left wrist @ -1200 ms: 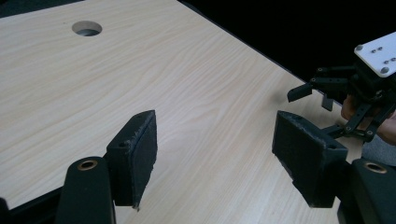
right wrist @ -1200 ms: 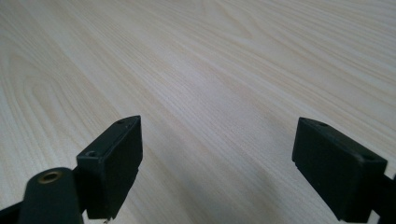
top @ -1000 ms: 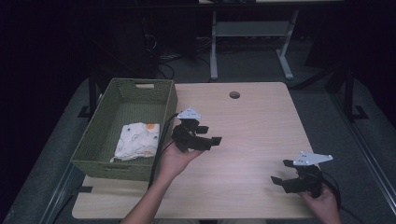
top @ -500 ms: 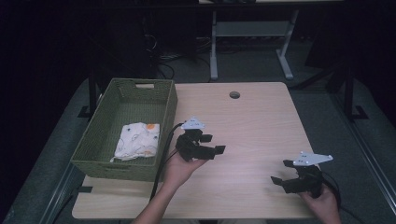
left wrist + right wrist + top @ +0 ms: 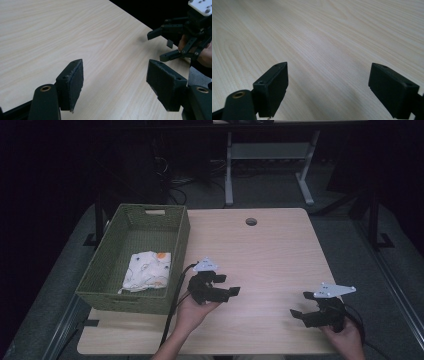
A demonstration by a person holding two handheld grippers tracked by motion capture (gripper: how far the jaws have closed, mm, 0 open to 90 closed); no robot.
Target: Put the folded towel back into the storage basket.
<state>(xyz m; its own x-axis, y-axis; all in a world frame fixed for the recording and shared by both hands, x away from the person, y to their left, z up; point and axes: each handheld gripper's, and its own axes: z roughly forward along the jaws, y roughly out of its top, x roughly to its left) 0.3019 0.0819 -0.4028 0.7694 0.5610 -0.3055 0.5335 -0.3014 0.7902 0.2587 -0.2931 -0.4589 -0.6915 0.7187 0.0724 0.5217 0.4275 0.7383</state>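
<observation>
My left gripper (image 5: 233,292) hovers low over the wooden table (image 5: 270,255) just right of the basket, jaws open and pointing right, nothing between them. In the left gripper view its pads (image 5: 72,85) stand wide apart over bare wood. My right gripper (image 5: 299,316) sits near the table's front right, open and empty, jaws pointing left. The left gripper view also shows the right gripper (image 5: 156,47) farther off, held by a hand. A white patterned cloth (image 5: 147,270) lies folded inside the green woven basket (image 5: 182,240).
The basket takes up the table's left side. A round cable hole (image 5: 251,222) sits near the far edge. A black cable (image 5: 172,305) trails from the left gripper over the front edge. Desk legs and dark floor lie beyond.
My left gripper has drawn back toward the table's near edge, away from the basket's side. The right gripper has stayed where it was.
</observation>
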